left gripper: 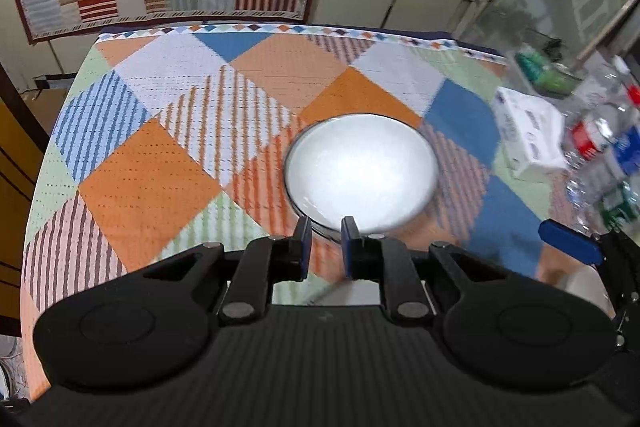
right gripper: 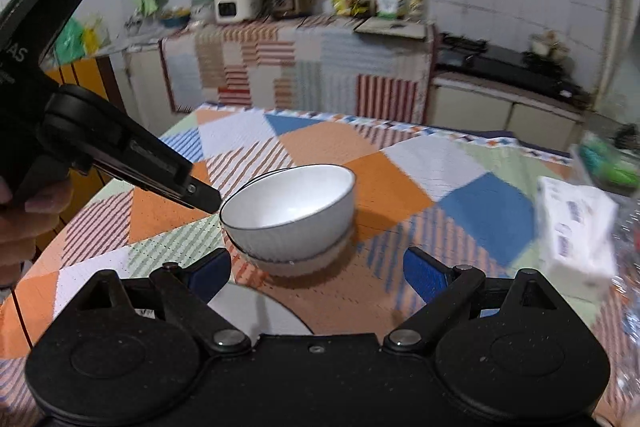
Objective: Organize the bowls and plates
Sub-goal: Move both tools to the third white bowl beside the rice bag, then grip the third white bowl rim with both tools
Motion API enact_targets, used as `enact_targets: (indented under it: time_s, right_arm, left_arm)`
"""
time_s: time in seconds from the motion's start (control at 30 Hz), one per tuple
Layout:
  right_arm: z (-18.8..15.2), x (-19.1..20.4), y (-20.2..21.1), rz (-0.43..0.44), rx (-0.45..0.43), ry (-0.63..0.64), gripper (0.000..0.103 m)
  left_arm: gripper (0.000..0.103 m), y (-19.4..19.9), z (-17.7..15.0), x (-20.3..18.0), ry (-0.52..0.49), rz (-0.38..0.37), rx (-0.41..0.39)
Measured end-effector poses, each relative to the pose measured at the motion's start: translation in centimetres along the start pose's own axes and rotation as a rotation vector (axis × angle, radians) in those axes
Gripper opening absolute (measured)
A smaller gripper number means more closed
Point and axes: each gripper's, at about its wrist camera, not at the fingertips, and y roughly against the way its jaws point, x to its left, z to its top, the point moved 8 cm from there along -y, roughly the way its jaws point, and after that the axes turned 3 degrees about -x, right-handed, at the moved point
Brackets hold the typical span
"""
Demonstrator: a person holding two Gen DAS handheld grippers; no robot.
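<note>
Presently, catalogued:
Top bowl (right gripper: pixel 289 211): tilted on lower bowl (right gripper: pixel 296 261), mid-table.
Left gripper (left gripper: pixel 326 243): nearer, narrowly parted astride near rim.
Right gripper (right gripper: pixel 316 273): spread wide, holding nothing, just short.

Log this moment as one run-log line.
left tongs: shut on top bowl rim | top bowl: tilted in lower bowl | right tongs: open, near | plate: beneath right tongs
</note>
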Motion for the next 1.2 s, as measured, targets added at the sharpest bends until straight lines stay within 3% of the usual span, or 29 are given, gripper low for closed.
enact_targets:
  time_s: [0.27,0.57,0.8,1.2]
  right_arm:
    - [-2.3,-2.3,7.1,-0.107,-0.062,0.023,0.095]
    - [-7.5,-6.0,11.6,-0.185,0.009,0.050,0.095]
    - [-11.9,-8.7,12.7,-0.247,0.060,-0.070,0.095]
    - [-16.7,-11.7,11.3,-0.341,0.137,-0.144,0.095]
  left_arm:
    - [0.017,4.1,-2.2,-5.5,-0.061,-0.067,0.000]
    - [0.018,6.1,-6.1,-11.0,-0.185,-0.114,0.047]
    - [0.027,5.0,-8.7,-14.3,-0.226,-0.143,0.066]
    - [0.027,-0.8,-10.9,-21.0,-0.252,-0.238,0.121]
